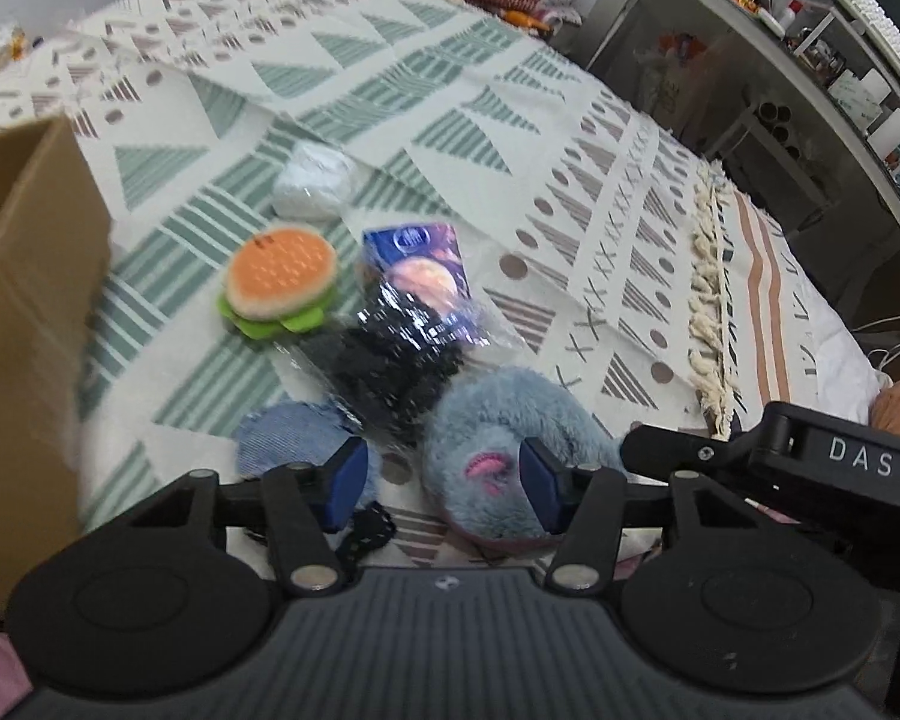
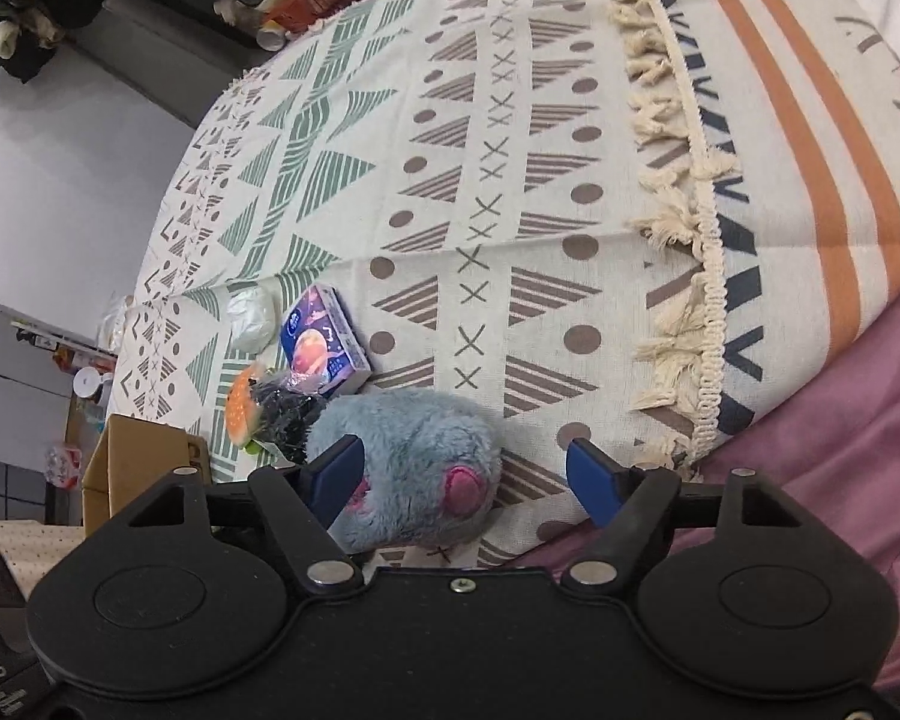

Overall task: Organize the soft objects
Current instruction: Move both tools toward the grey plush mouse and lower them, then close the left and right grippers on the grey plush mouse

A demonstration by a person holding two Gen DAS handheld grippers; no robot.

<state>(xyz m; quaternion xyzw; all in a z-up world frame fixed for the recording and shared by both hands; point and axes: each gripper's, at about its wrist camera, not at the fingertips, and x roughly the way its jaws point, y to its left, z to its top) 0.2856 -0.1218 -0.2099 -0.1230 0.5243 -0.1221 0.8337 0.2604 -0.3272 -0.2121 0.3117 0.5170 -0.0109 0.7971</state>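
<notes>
**Blue-padded grippers over soft items, sorting not begun**

Left gripper (image 1: 444,480): fingers spread wide, empty, above grey-blue plush toy (image 1: 498,420). Right gripper (image 2: 465,474): spread wide, empty, same plush (image 2: 414,450) partly between its fingers. Step judged: approach to first pick. Next move calls for lowering and closing on plush, then carrying toward cardboard box (image 1: 24,312). Nearby: burger plush (image 1: 279,279), bagged black item (image 1: 390,354), denim patch (image 1: 288,435). Surface: patterned fringed cloth (image 1: 570,138); cluttered shelves (image 1: 810,60) behind.

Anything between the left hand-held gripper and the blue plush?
Nothing visible. The open left hand-held gripper has the blue plush right at its fingertips, nothing lying between them; the black bagged item sits beyond.
</notes>
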